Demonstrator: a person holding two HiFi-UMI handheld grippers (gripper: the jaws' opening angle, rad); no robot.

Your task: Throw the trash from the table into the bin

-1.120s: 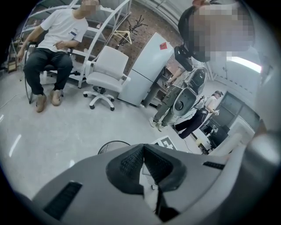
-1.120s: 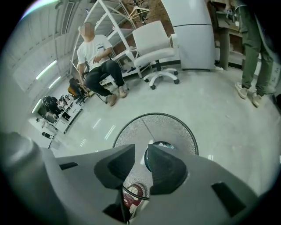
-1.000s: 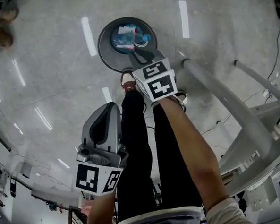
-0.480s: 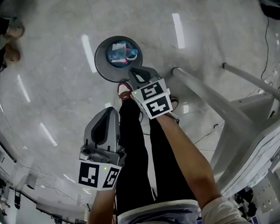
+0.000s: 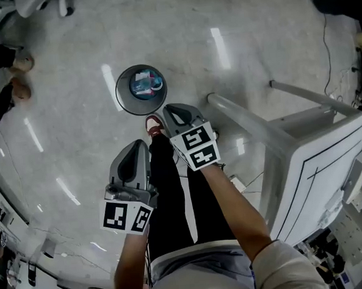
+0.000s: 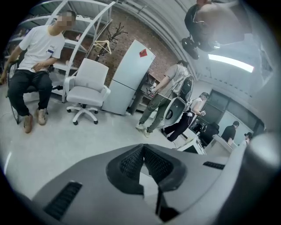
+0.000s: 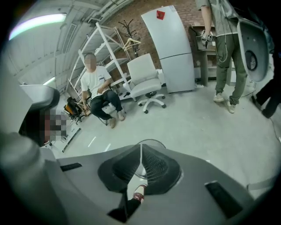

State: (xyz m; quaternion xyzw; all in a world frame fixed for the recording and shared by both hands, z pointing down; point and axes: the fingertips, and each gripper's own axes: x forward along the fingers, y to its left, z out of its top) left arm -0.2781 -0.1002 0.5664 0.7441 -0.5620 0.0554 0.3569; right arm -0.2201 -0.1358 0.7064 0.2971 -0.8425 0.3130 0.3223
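Inside round grey bin [image 5: 124,96]: blue-white crumpled trash [image 5: 143,85].

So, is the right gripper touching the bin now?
Apart. In the head view the right gripper, shut, sits above the person's legs, with floor showing between its tip and the bin.

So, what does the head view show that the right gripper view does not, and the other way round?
Only the head view: the trash inside the bin, the left gripper, the white table at the right, and the holder's black-trousered legs. Only the right gripper view: a white office chair, a tall white cabinet by a brick wall, and a standing person. Both: the bin, of which the gripper view catches just the rim, the red shoe, and the right gripper, jaws shut on nothing.
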